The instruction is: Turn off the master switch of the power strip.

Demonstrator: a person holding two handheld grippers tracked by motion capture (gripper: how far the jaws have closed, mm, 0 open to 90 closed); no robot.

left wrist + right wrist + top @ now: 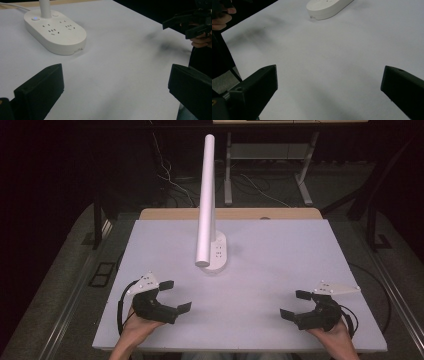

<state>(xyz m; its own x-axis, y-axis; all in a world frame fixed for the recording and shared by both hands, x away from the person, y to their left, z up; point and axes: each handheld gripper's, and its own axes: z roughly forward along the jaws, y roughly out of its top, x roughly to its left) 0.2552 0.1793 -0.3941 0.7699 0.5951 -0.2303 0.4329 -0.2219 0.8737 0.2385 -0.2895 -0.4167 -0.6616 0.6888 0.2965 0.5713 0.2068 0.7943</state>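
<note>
Both the left gripper and right gripper are held wide, empty; the desk lamp could be toppled if its tall arm were struck.

Matt white table, smooth glossy plastic lamp base.

The desk has a plain pale grey-white top with no pattern, and a light wood strip along its far edge. On it stands a lamp with a white tube and a cream-white oval base, which carries dark socket slots and one small button lit blue. The left gripper and the right gripper are both black, each topped by a light grey plate. The floor is dull grey carpet.
</note>
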